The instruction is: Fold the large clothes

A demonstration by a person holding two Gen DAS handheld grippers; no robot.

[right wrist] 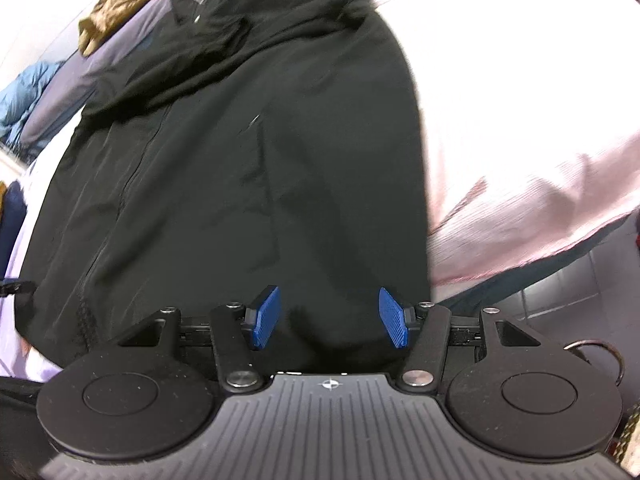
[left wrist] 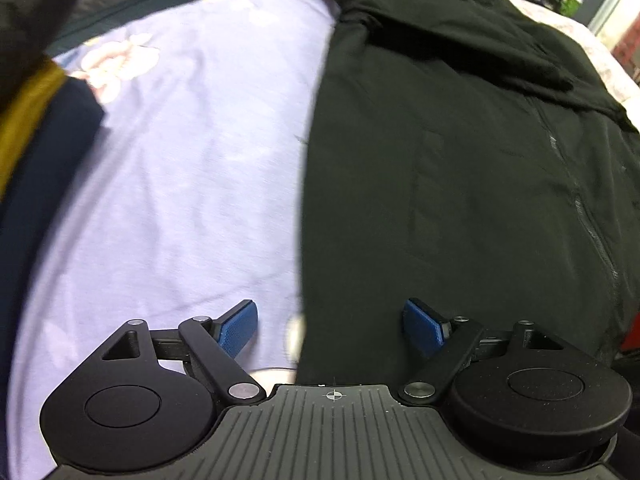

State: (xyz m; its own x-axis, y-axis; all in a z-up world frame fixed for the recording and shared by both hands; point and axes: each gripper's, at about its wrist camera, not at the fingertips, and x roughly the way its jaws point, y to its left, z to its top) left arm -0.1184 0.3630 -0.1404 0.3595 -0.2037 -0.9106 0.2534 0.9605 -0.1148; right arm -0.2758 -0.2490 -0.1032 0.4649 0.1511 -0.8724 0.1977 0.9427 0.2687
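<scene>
A black zip-up jacket (left wrist: 460, 168) lies flat on a lilac flowered bedsheet (left wrist: 192, 168), with one sleeve folded across its upper part. My left gripper (left wrist: 332, 326) hangs open over the jacket's left edge: one blue pad is over the sheet, the other over black cloth. In the right wrist view the same jacket (right wrist: 248, 168) fills the middle, its zip running down on the left. My right gripper (right wrist: 329, 317) stands open above the cloth near the jacket's right edge, with nothing pinched between its blue pads.
A mustard and navy garment (left wrist: 28, 128) lies at the sheet's left side. Brown clothing (right wrist: 116, 4) and a blue puffer (right wrist: 24, 92) are piled beyond the jacket. The pale pink bed cover (right wrist: 520, 140) drops off at the right to a tiled floor (right wrist: 560, 292).
</scene>
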